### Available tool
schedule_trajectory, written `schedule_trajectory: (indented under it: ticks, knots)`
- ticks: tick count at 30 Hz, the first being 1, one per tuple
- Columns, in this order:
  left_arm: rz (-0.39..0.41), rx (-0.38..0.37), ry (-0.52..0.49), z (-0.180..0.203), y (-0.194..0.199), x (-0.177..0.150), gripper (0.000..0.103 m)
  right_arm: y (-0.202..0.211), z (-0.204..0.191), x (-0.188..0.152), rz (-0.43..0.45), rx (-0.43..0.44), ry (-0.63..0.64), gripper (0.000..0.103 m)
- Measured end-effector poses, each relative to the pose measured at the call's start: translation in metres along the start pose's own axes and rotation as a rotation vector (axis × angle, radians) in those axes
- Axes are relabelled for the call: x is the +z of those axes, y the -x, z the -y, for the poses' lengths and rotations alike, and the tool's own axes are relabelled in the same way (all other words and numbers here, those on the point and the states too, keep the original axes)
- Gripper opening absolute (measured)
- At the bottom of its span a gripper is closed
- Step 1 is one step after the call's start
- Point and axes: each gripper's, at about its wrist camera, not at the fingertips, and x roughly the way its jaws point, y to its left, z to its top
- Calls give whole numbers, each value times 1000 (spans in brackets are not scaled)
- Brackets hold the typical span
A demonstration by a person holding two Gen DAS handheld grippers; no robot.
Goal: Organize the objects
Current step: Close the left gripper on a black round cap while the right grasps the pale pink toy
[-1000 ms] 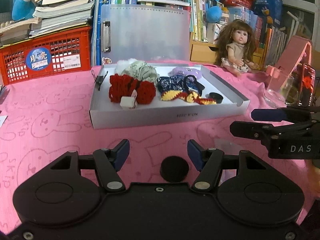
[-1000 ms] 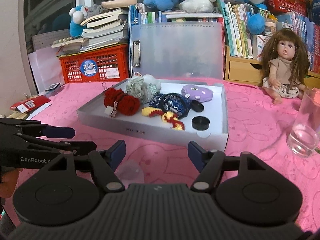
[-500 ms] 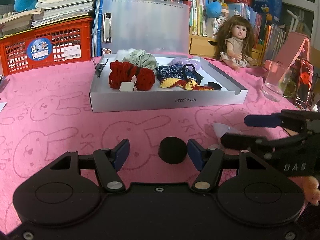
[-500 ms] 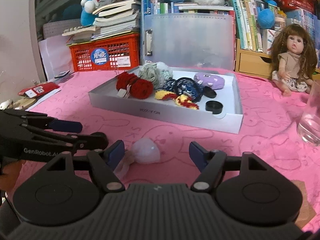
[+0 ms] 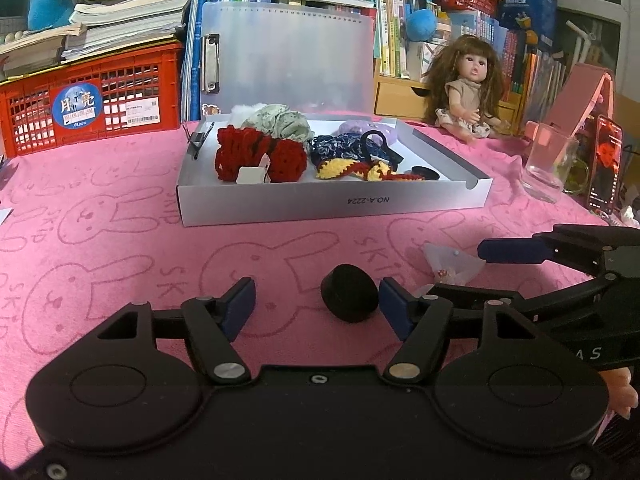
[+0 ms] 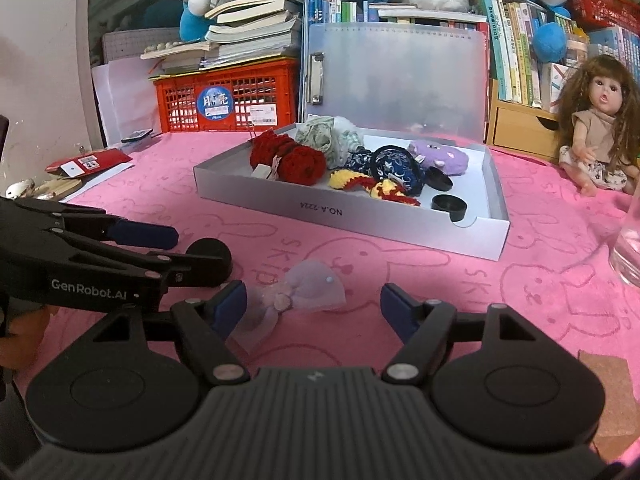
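Closest in, the left tongs (image 5: 316, 304) have just been opening and sit parted over the pink tabletop (image 5: 120, 248). A small black round cap (image 5: 349, 298) lies between the pads, close to the pad on the right wrist's side, with a clear gap to the other pad, so nothing is gripped. It's a squat puck, matte, tipped slightly, no long axis to worry about.

Just to that side, the right tongs (image 6: 310, 306) are spread wide and empty too. A sheer bow hair clip (image 6: 296, 294) rests flat on the cloth between them, hard against the pad nearest the left tongs. Its long axis runs roughly across the gap, pale gauzy wings with a tiny flower bit at the knot. Floppy stuff, so my guess is a pinch at the knot works better than one on the wings.

So each hand is nearer its own item: left for the cap, right for the bow.

Further ahead of both tongs is the grey open box (image 5: 332, 206), already holding red, blue and yellow crochet pieces and 2 more black caps, probably the drop spot.
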Motion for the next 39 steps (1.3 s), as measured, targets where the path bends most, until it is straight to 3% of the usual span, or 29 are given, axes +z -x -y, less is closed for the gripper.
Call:
schedule_trajectory:
  ticks: [8,14,18,31,36,39]
  knots:
    - [4,-1,-2,0,0,-1,68,-1,2,-1,-6,9,-20,83]
    - [6,2,-10,1,-1,-2,70,-1,2,-2,0,16,-19,70]
    - [6,3,-12,2,-1,-2,70,0,2,-4,10,22,-18,53]
    - [6,7,-20,4,-1,-3,70,5,7,-6,43,29,-55,42]
    - [11,1,-17,5,1,-3,63,5,7,-6,49,26,-60,38]
    - [10,-18,-12,7,2,-1,51,6,7,-7,51,23,-62,37]
